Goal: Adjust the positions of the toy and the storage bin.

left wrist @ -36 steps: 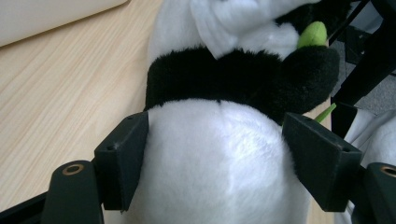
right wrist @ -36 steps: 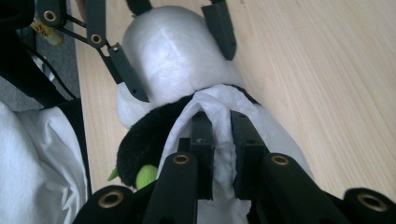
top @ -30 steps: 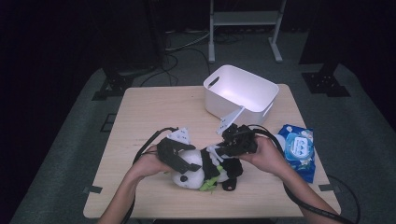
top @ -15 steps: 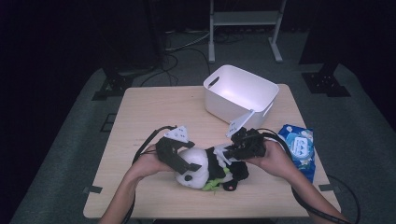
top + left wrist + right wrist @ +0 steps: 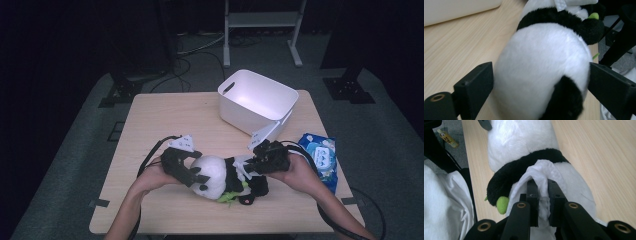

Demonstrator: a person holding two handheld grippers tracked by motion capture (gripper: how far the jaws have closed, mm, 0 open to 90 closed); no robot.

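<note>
Panda toy at the near middle of my table

My left gripper [image 5: 192, 175] has just been opening, its jaws wide around the panda [image 5: 220, 175] head; my right gripper [image 5: 252, 165] pinches its white cloth [image 5: 541, 173]. White bin [image 5: 257, 100] beyond, wipes pack [image 5: 320, 157] right.

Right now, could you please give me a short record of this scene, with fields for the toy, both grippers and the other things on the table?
toy: panda lying on table
left gripper: fingers just opened, astride panda's head
right gripper: shut on white cloth on panda's body
bin: white, far side of table
packet: blue, at right edge
</note>
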